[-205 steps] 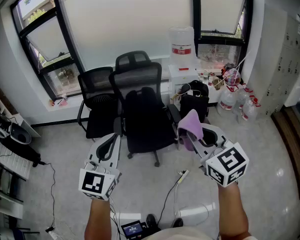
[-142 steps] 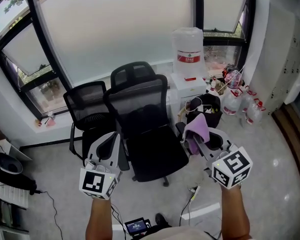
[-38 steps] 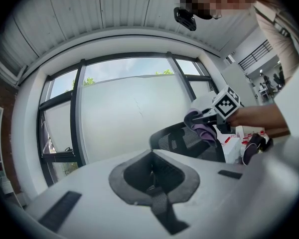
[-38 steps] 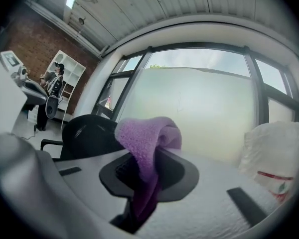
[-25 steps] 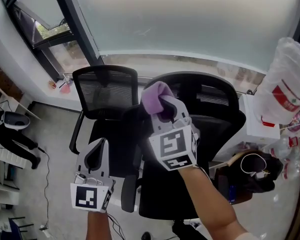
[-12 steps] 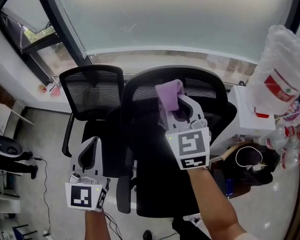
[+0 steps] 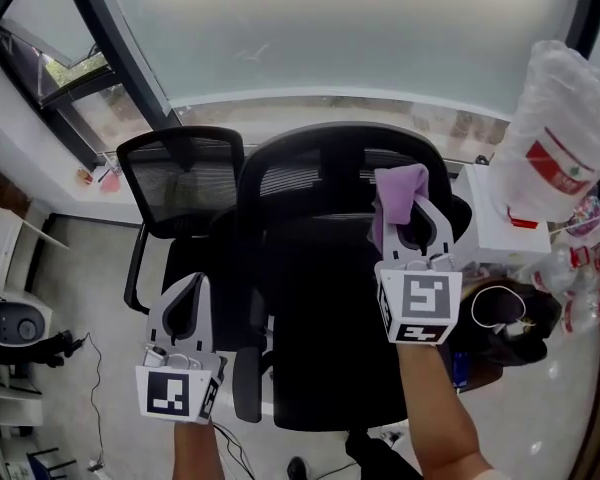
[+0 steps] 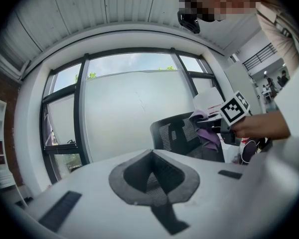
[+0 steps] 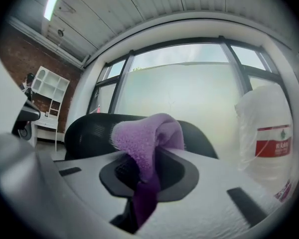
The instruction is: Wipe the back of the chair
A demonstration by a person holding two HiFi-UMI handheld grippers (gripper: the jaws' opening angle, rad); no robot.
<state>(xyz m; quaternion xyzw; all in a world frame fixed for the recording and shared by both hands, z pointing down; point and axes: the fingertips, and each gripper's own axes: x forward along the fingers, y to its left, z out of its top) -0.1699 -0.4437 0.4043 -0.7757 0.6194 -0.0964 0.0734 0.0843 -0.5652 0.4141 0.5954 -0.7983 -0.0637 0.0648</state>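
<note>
Containers, left to right: a dark bag (image 7: 500,313) sits low beside the chair's right side with a white cable looped on top. What is inside it cannot be seen. Above it, a large clear water jug (image 7: 555,138) with a red label stands on a white cabinet (image 7: 485,223). The fill level cannot be read.

Rest, left to right:
- Black window frame (image 7: 110,53) with frosted glass runs along the back wall.
- Left gripper (image 7: 185,296) is held low, near a smaller mesh-backed chair (image 7: 180,183) and apart from the work. Its own view shows the jaws pressed together with nothing between them (image 8: 152,176).
- The black office chair (image 7: 340,178) stands centre with its backrest toward the window, just beside the smaller chair.
- Right gripper (image 7: 412,236) is clamped on a purple cloth (image 7: 398,193), and the pinched fold bulges above the jaws (image 9: 144,138).
- The cloth lies at the upper right part of the backrest. Whether it actually touches cannot be confirmed.
- The jug and cabinet stand close to the right of this gripper.
</note>
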